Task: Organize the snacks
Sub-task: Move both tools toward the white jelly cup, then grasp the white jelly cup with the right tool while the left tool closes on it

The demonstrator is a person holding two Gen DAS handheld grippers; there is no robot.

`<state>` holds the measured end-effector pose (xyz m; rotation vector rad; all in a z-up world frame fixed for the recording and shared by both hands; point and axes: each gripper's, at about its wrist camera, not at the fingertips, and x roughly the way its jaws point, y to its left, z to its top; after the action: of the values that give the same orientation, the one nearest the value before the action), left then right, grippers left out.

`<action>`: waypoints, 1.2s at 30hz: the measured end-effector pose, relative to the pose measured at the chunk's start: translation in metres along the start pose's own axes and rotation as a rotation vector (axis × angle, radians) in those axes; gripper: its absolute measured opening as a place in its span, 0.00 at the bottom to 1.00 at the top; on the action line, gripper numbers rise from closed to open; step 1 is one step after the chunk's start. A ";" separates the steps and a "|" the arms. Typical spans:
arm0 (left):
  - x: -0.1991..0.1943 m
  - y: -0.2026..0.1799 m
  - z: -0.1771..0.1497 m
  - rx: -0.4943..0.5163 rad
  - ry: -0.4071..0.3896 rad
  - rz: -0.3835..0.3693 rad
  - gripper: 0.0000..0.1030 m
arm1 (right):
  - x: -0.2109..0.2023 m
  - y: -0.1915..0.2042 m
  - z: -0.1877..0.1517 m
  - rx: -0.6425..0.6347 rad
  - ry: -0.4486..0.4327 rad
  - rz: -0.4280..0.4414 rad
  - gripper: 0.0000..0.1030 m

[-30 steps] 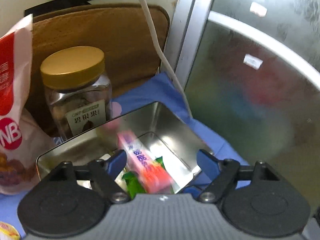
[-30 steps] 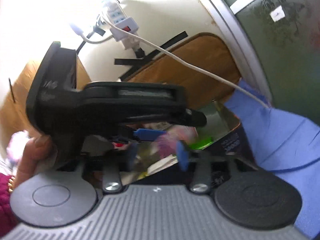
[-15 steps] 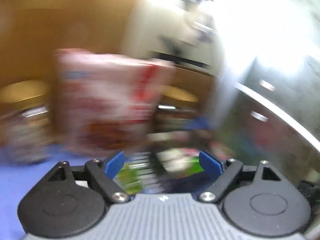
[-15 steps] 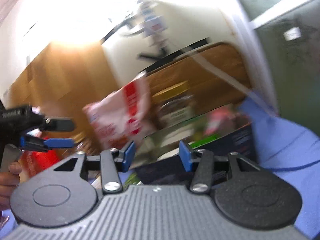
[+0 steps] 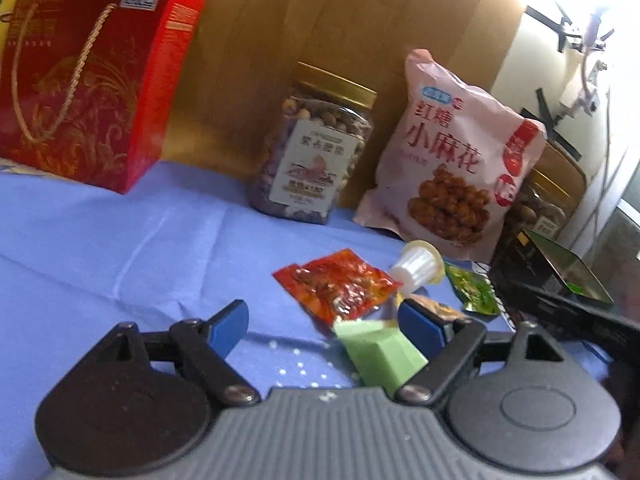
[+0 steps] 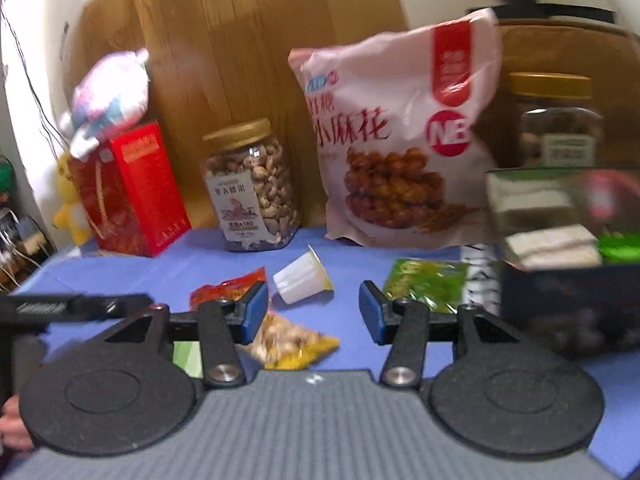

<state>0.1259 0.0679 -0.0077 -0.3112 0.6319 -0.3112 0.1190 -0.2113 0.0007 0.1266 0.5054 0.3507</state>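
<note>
Your left gripper (image 5: 324,328) stands wide, its jaws just opened further, with nothing clamped; a pale green block-shaped packet (image 5: 380,354) lies on the cloth just inside its right pad, and whether the two touch you cannot tell. Your right gripper (image 6: 313,312) is partly open and empty, hovering over a crinkly yellow nut packet (image 6: 294,342). Ahead of both lie the loose snacks: a glossy red foil packet (image 5: 338,284), a ribbed white jelly cup (image 6: 302,278) tipped on its side, and a green foil packet (image 6: 426,282). At the right sits a dark rectangular tin (image 6: 568,280) with a shiny metal inside, holding white wrapped pieces and something green. Behind, against the wooden board (image 6: 248,40), stand a clear plastic jar (image 6: 250,188) of nuts with a gold lid, a soft pink bag (image 6: 396,140) of fried twists, and a second gold-lidded jar (image 6: 558,124). A red cardboard gift box (image 5: 86,80) with a gold rope handle stands at the left on the creased blue tablecloth (image 5: 100,248).
</note>
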 end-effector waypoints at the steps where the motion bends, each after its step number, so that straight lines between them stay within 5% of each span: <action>1: -0.002 0.000 -0.001 0.010 -0.003 -0.014 0.82 | 0.011 0.004 0.004 -0.028 0.016 -0.006 0.54; 8: -0.008 -0.003 -0.003 0.013 -0.018 -0.082 0.83 | 0.084 0.030 0.019 -0.219 0.137 -0.043 0.61; 12: -0.007 -0.004 -0.003 0.013 -0.015 -0.098 0.83 | 0.106 0.035 0.012 -0.281 0.210 -0.086 0.49; 20: -0.008 -0.006 -0.006 0.016 -0.001 -0.134 0.83 | 0.000 0.030 0.002 -0.212 0.026 -0.059 0.48; 25: -0.004 -0.013 -0.011 0.025 0.056 -0.228 0.84 | -0.073 0.030 -0.037 -0.157 0.043 0.014 0.48; 36: -0.013 -0.059 -0.041 0.072 0.181 -0.351 0.88 | -0.095 0.053 -0.097 -0.226 0.098 -0.015 0.51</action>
<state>0.0793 0.0117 -0.0101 -0.3269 0.7420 -0.7033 -0.0225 -0.1926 -0.0302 -0.1136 0.5598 0.3979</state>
